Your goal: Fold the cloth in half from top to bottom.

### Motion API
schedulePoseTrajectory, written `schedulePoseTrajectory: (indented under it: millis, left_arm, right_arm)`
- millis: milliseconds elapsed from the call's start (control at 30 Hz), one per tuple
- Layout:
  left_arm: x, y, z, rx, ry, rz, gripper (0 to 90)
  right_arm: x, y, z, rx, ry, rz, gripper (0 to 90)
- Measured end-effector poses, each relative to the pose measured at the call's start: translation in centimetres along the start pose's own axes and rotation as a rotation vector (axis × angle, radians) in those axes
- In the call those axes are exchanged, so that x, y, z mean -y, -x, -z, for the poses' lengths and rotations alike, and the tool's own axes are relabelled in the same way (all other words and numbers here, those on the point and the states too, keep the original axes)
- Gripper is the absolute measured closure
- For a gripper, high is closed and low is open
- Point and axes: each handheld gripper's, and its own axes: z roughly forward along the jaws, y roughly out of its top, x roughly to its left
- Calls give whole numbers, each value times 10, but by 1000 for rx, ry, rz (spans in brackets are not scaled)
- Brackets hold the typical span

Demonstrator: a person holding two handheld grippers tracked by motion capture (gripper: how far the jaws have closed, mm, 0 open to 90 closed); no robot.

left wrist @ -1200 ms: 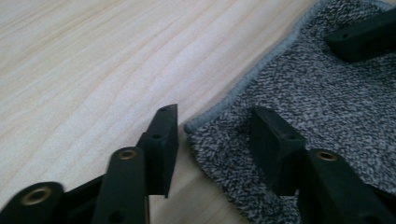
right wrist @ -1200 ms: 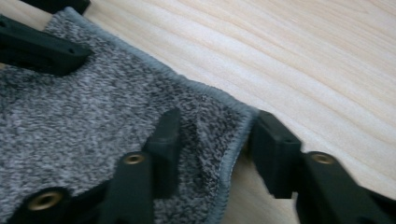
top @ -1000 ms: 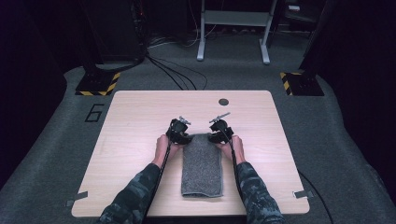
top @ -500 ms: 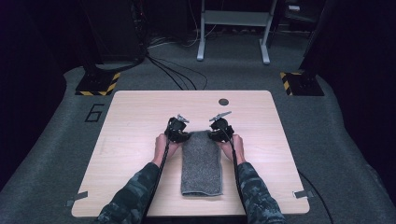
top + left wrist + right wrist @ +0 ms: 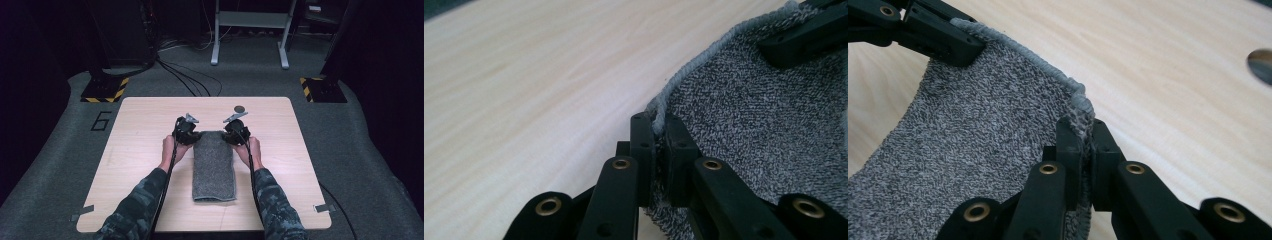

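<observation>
Lying lengthwise on the wooden bench (image 5: 140, 165), the grey towel (image 5: 214, 172) sits between our forearms, its far edge lifted off the wood. We see the left gripper (image 5: 657, 150) with fingers pinching the far left corner's hem, and the right gripper (image 5: 1081, 145) pinching the far right corner. A small dark disc (image 5: 240, 108) lies just beyond.

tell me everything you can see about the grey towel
The grey towel is speckled terry cloth with a paler corded hem, folded into a long narrow strip on the wooden table. Its far end is raised, each far corner pinched in a shut tool: left tool, right tool. The near end lies flat.
</observation>
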Motion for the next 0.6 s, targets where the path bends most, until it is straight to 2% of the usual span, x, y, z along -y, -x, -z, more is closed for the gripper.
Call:
schedulePoseTrajectory:
  millis: [233, 400, 533, 600]
  left_arm:
    - [-18, -4, 11, -33, 42, -32, 850]
    - [-25, -5, 20, -47, 84, -41, 849]
    - [-30, -6, 27, -59, 103, -73, 849]
    - [-30, -5, 29, -66, 122, -79, 849]
  right_arm:
    - [-17, 7, 9, 21, 48, 11, 867]
    - [-26, 6, 18, 44, 87, 36, 867]
    - [-31, 6, 23, 52, 109, 63, 867]
    - [-32, 4, 27, 54, 112, 50, 867]
